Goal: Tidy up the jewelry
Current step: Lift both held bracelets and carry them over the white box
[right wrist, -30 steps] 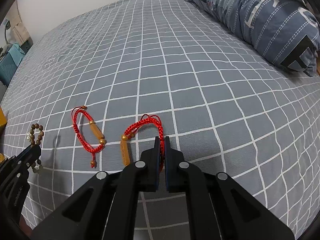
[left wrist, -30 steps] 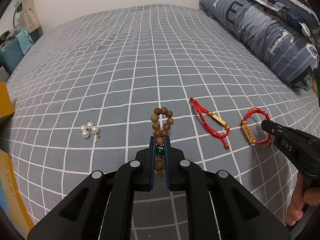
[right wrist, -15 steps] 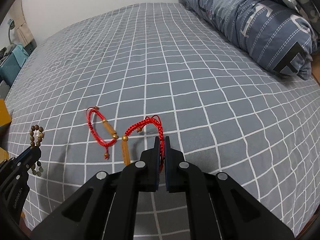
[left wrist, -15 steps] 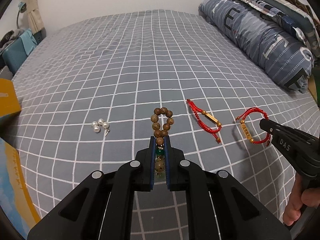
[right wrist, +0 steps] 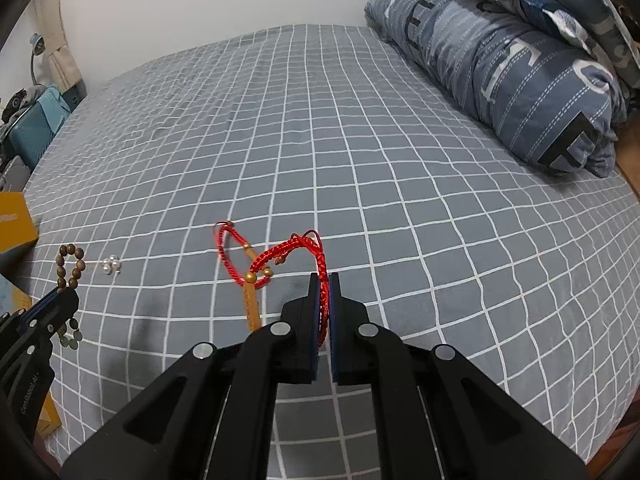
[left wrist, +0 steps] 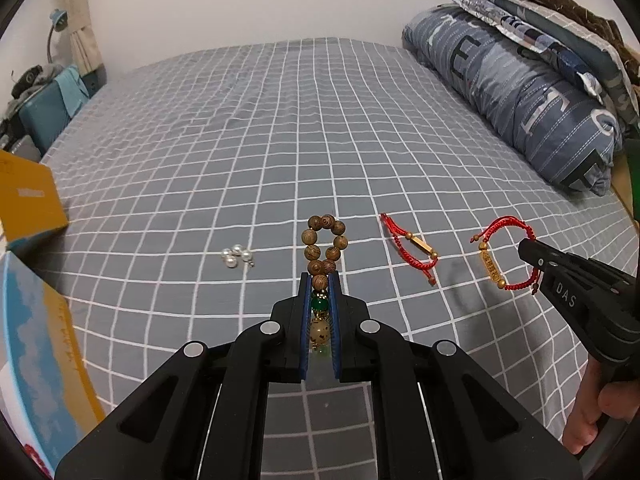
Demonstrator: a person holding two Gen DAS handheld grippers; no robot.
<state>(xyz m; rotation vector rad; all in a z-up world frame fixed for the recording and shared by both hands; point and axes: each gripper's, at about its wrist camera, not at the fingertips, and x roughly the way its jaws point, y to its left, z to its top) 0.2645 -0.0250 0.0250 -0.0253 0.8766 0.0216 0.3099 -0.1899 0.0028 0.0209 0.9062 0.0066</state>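
Item 1: left gripper (left wrist: 320,280), jaws narrowed onto the wooden bead bracelet (left wrist: 325,245); its brown bead loop stands out past the fingertips, and a green bead and a pale bead sit between the blue pads.

Item 2: right gripper (right wrist: 324,280), jaws pinched on the cord of a red cord bracelet with gold bar (right wrist: 291,252); the bar hangs to the left of the fingers.

Item 3: second red bracelet (left wrist: 412,246), lying flat on the grey checked bedsheet (left wrist: 280,140), between the 2 grippers.

Item 4: cluster of pearl earrings (left wrist: 237,257), on the sheet, left of the bead bracelet.

Item 5: yellow box (left wrist: 28,200), at the left edge of the bed.

Item 6: folded blue quilt (left wrist: 520,92), far right.
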